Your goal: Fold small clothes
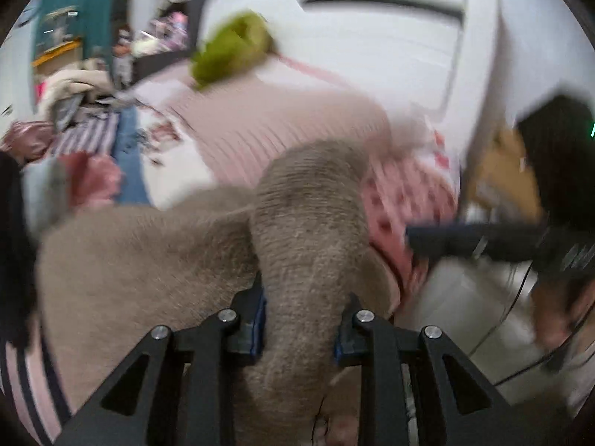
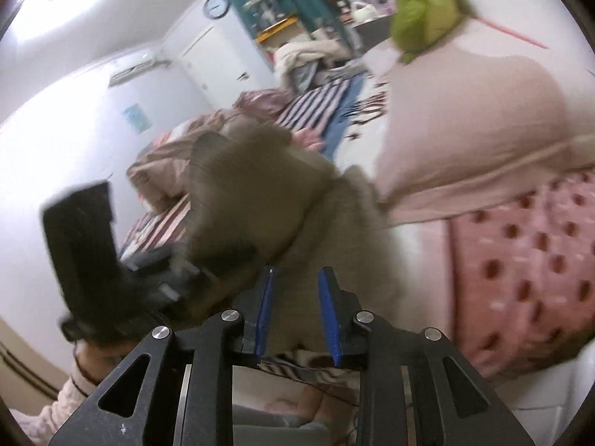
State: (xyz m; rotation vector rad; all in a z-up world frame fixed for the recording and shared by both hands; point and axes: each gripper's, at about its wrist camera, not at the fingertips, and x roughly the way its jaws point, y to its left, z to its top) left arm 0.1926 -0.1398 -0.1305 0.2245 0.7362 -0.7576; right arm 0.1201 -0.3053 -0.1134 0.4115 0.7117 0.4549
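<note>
Grey garment (image 1: 297, 223): knitted, taupe-grey; a rolled fold runs up between the left tongs' fingers, the rest spreads to their left and ahead. In the right wrist view the same cloth (image 2: 260, 200) is bunched ahead of the right tongs and reaches down to the blue pads.
Left tongs (image 1: 300, 325): narrow, both pads pressed against the grey fold; holding the garment.
Right tongs (image 2: 297, 312): narrow, blue pads apart with a gap showing. Grey cloth lies just beyond the tips; whether any is pinched cannot be told.
Other tool, left view: right tongs' dark body (image 1: 483, 241) to the right of the left tongs, blurred.
Other tool, right view: left tongs' dark body (image 2: 111, 260) to the left, at the garment's edge.
Surface: bed (image 2: 357, 163) beneath and ahead of both tongs.
Pink pillow (image 2: 465, 122): ahead, right of the right tongs.
Dotted pink cloth (image 2: 520, 267): right of the right tongs, near.
Green plush (image 2: 424, 15): far ahead, beyond the pillow.
Image quality: motion blur throughout.
</note>
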